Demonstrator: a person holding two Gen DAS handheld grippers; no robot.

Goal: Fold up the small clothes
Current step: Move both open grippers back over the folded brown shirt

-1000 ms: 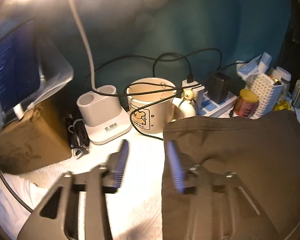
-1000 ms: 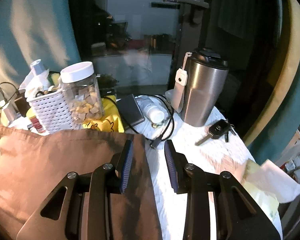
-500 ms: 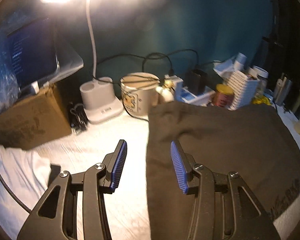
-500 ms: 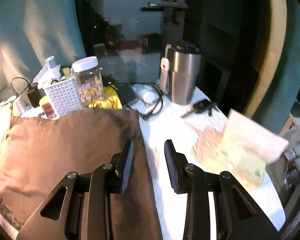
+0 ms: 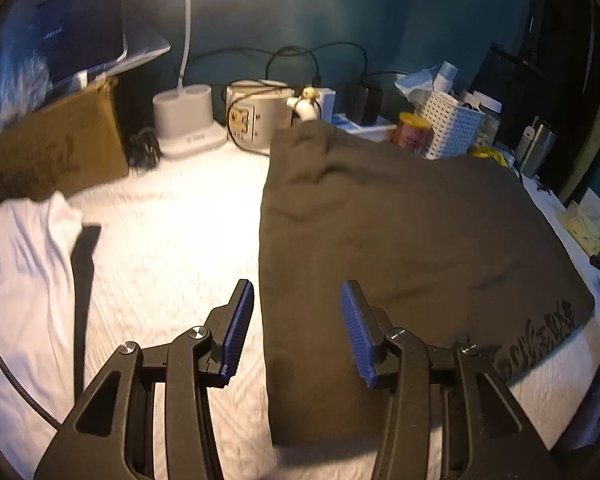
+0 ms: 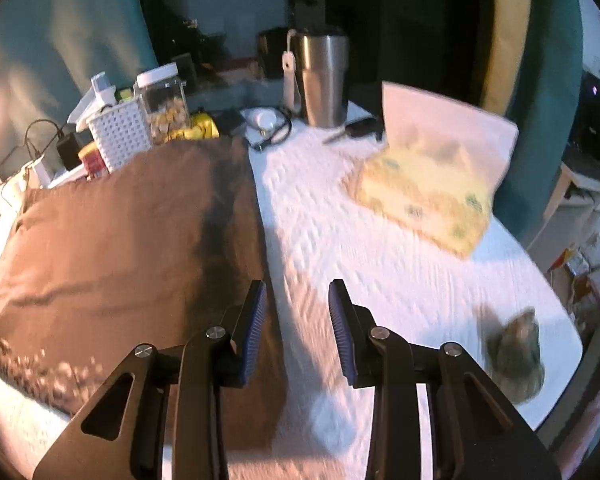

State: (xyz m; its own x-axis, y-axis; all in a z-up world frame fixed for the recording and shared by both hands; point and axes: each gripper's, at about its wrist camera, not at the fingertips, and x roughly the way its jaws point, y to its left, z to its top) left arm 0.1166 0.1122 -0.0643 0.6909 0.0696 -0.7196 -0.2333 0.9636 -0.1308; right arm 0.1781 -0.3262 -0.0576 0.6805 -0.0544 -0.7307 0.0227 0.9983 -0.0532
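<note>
A dark brown folded garment (image 5: pixel 400 232) lies flat on the white quilted table cover, with black lettering near its front right corner. It also shows in the right wrist view (image 6: pixel 132 248). My left gripper (image 5: pixel 298 332) is open and empty, above the garment's left edge. My right gripper (image 6: pixel 298 332) is open and empty, above the garment's right edge. A white garment (image 5: pixel 24 264) lies at the left in the left wrist view.
Along the back stand a cardboard box (image 5: pixel 56 152), a lamp base (image 5: pixel 186 118), a cream mug (image 5: pixel 260 118), a white basket (image 5: pixel 450 130) and a steel tumbler (image 6: pixel 324 76). A yellow tissue pack (image 6: pixel 424 196) and a small brown lump (image 6: pixel 518 356) lie right of the garment.
Both grippers have pulled back from the far edge of the garment toward its near end and risen. More of the garment and table now shows. Both stay open.
</note>
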